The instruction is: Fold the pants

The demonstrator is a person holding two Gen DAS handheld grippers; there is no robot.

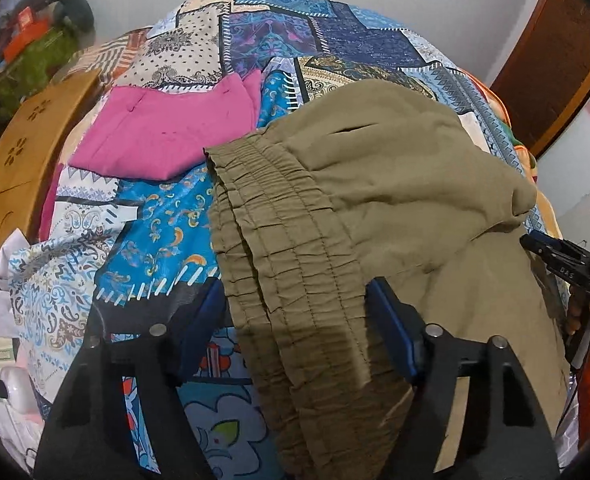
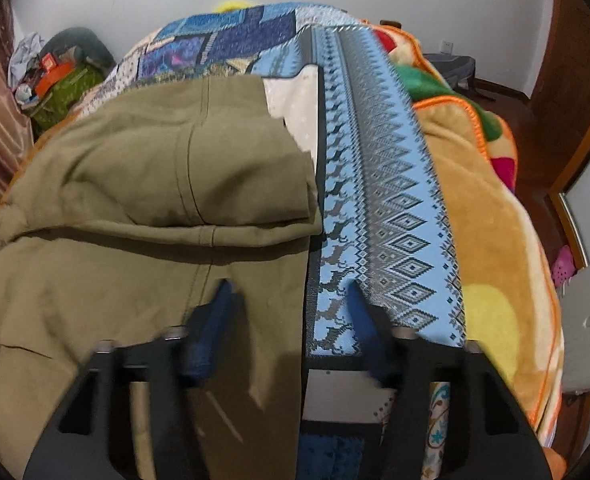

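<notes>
While the olive pants (image 1: 375, 184) lie across the patchwork bedspread (image 1: 287, 28), both grippers hover over them with nothing caught. Left gripper (image 1: 295, 300): jaws spread wide, straddling the gathered elastic waistband (image 1: 279, 248), which runs between the blue pads (image 1: 391, 328) without being pinched. Probably lined up there because the waistband is the thickest, firmest edge to grab for the next fold. Right gripper (image 2: 291, 292): also spread; one finger sits over the pants, the other over bare bedspread, so it brackets the pants' right-hand edge. A fold already shows: an upper layer doubled back, its crease crossing the pants just beyond the right gripper. Judged roughly midway; another fold seems needed. Pink garment (image 1: 163, 136) lies folded flat beyond the waistband, to its left, apart from the pants. Wooden table (image 1: 19, 168) sits further left of that, off the bedspread's edge.
</notes>
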